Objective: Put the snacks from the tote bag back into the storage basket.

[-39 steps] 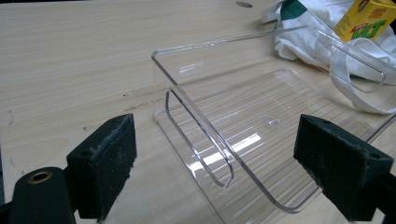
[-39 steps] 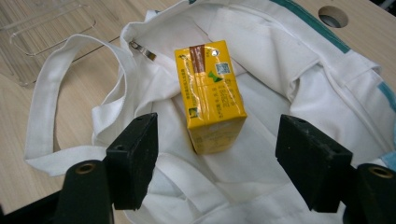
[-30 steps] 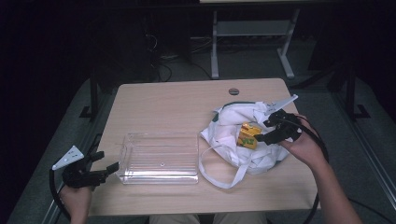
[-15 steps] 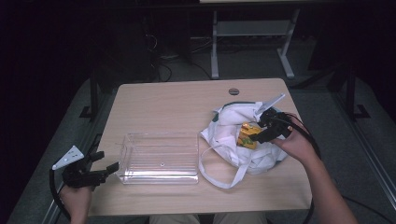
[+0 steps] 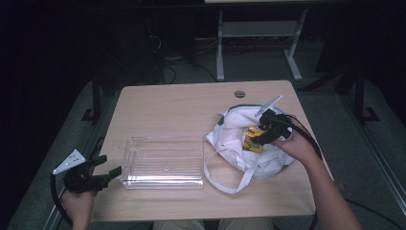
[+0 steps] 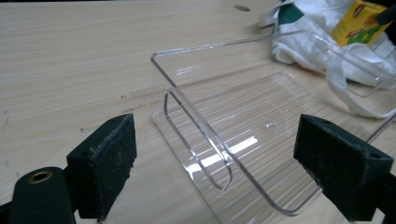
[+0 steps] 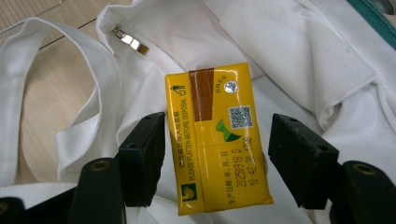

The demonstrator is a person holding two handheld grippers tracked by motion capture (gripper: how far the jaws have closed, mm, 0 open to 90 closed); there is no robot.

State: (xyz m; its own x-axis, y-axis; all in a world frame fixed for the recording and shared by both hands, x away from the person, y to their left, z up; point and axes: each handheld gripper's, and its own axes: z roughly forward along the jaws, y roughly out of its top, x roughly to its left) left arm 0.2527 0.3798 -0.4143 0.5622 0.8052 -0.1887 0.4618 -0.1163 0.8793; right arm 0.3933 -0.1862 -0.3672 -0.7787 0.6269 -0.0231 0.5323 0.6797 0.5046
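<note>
Your left hand (image 5: 79,203) sits low at the near left corner of the desk (image 5: 182,103), forearm coming up from the bottom edge, and it holds the left claw (image 5: 111,173) level, aimed rightward at the short end of the clear plastic tray (image 5: 163,162). Its jaws stand wide apart with nothing between them; in the left gripper view the left claw (image 6: 215,172) frames the clear plastic tray's (image 6: 243,140) handle cut-out without touching it.

The tray lies flat on the desk, just beside the white cloth bag (image 5: 249,143), whose strap loops out toward the near edge.

Your right hand (image 5: 294,143) reaches in over the bag from the right, wrist bent inward, the right claw (image 5: 258,136) pointing down-left into the bag's mouth. In the right gripper view the right claw (image 7: 215,158) straddles a yellow drink carton (image 7: 217,140) lying on the white cloth bag (image 7: 299,56) — jaws parted, one pad at the carton's left edge, the other standing just clear on the right.
</note>
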